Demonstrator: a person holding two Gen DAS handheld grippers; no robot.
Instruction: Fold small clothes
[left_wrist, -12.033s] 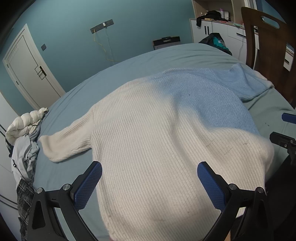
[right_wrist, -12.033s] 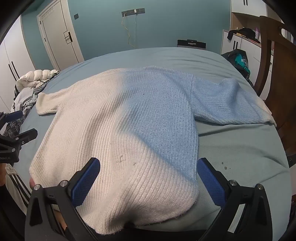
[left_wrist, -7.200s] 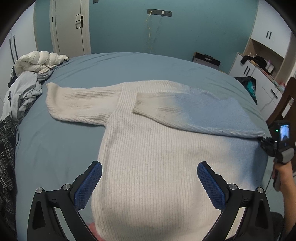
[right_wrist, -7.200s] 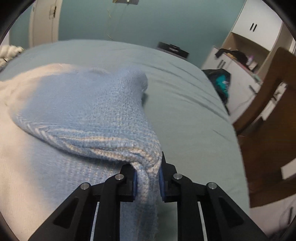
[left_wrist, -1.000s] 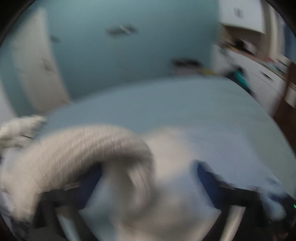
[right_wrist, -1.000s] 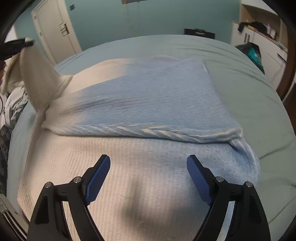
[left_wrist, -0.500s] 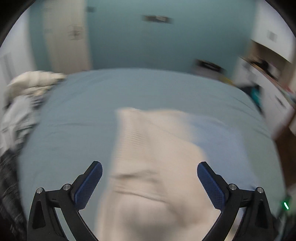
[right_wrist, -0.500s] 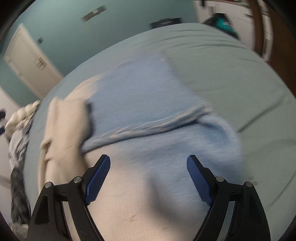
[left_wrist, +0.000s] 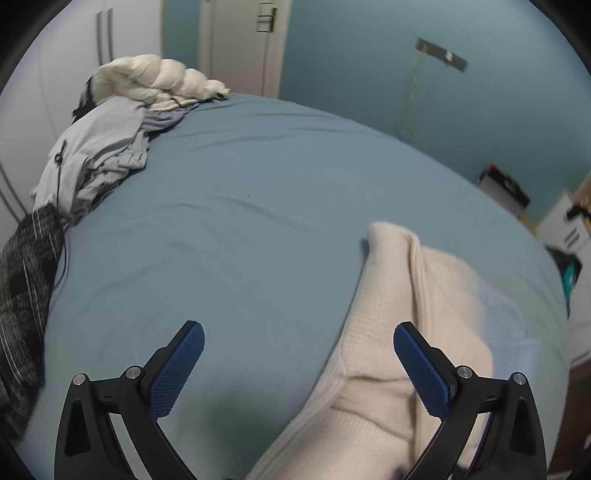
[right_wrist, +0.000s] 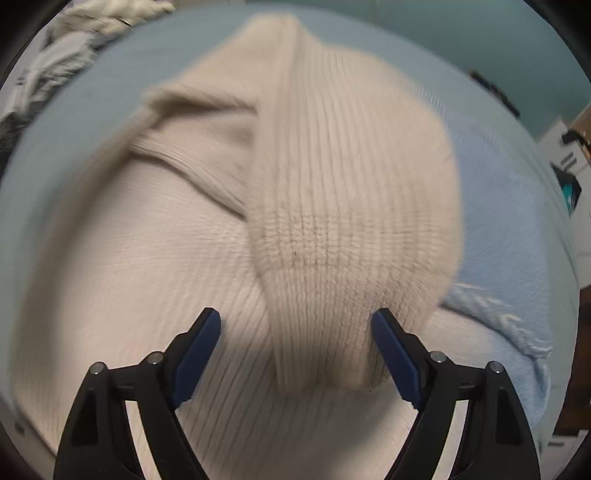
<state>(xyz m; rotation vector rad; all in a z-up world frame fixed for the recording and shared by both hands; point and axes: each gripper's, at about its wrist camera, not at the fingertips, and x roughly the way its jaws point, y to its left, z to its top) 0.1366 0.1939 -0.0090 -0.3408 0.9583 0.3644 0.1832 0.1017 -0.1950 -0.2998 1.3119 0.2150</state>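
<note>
A cream and light-blue knit sweater (left_wrist: 399, 373) lies on the blue bedsheet (left_wrist: 240, 229), both sleeves folded in over its body. My left gripper (left_wrist: 297, 365) is open and empty, over the sheet at the sweater's left edge. In the right wrist view the cream sleeve (right_wrist: 347, 221) lies across the sweater body (right_wrist: 129, 280), its cuff end between the open jaws of my right gripper (right_wrist: 295, 350). The blue folded sleeve (right_wrist: 509, 236) shows to the right.
A pile of other clothes (left_wrist: 99, 147) with a white puffy jacket (left_wrist: 155, 79) sits at the bed's far left. A dark checked garment (left_wrist: 26, 288) hangs at the left edge. White doors (left_wrist: 236, 40) and a teal wall stand behind.
The left gripper carried the cream sleeve over the sweater, let it go and swung left toward the bare sheet. The right gripper moved in close over the cream sleeve.
</note>
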